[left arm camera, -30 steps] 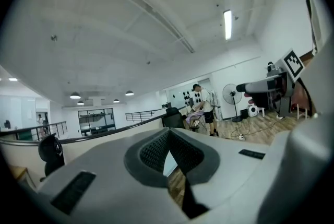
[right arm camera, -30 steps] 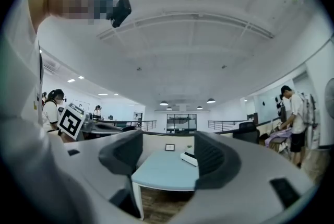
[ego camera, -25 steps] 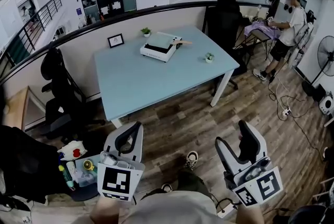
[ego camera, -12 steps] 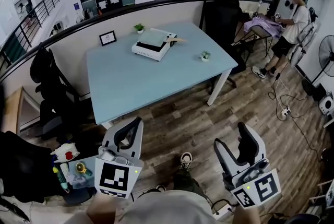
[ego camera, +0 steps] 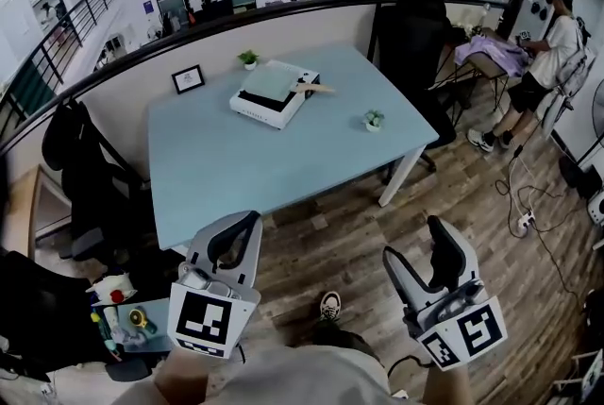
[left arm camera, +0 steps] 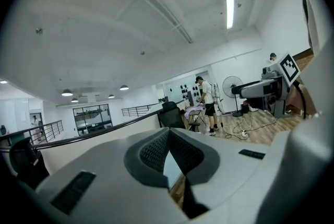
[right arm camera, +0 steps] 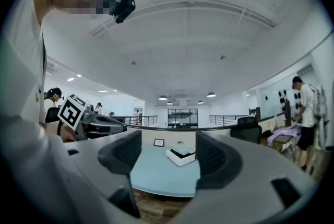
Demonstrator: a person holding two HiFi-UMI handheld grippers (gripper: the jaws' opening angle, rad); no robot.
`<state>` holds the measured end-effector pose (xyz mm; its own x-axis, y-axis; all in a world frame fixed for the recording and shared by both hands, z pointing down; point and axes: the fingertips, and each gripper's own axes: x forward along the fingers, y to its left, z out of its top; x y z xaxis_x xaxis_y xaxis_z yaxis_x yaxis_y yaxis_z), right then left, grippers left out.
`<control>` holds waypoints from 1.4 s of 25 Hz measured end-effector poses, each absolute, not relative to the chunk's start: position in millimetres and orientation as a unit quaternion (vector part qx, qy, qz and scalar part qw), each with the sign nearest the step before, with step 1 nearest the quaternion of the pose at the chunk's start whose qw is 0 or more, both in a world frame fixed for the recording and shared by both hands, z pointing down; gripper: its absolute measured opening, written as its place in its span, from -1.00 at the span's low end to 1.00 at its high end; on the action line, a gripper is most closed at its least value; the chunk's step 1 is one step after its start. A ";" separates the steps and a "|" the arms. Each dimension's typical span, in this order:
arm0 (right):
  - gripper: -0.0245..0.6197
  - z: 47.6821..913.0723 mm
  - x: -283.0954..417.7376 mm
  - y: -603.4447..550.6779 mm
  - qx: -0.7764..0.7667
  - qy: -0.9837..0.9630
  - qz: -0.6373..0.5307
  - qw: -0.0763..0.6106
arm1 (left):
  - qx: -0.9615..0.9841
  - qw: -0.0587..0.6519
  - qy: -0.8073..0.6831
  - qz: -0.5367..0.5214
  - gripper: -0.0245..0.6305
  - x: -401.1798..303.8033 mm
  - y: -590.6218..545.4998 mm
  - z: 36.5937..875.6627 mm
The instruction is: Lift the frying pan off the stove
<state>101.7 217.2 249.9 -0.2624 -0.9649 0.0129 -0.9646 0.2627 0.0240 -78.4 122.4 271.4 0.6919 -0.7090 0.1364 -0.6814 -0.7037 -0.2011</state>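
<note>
A white portable stove stands on the far part of the light blue table. On it lies a pale green frying pan with a wooden handle pointing right. Both grippers are held over the wooden floor, well short of the table. My left gripper is shut, its pads meeting with nothing between them. My right gripper is open and its jaws are opening, empty. In the right gripper view the stove and pan show far off between the jaws.
On the table stand a picture frame and two small potted plants. Black office chairs flank it. A person stands at the far right. Cables lie on the floor; a bin of odds sits at lower left.
The head view has drifted, so the table and stove now sit further left and slightly nearer. Both grippers keep their places low in the view.
</note>
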 end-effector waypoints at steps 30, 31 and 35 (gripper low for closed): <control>0.14 275.8 202.4 19.4 0.539 -0.841 0.012 0.049 | -0.869 0.057 0.472 -0.139 -0.92 -4.9 -49.3 281.8; 0.14 276.8 203.4 11.7 0.538 -0.841 0.013 0.050 | -0.869 0.055 0.471 -0.140 -0.92 -2.9 -55.9 281.5; 0.14 281.9 206.5 -26.2 0.534 -0.843 0.017 0.059 | -0.870 0.048 0.470 -0.141 -0.92 3.2 -87.0 283.3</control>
<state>206.5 -26.2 281.9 -0.4227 -0.8987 0.1173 -0.9027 0.4290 0.0341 3.2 -87.0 283.3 0.5183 -0.8316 0.1994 -0.8046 -0.5532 -0.2160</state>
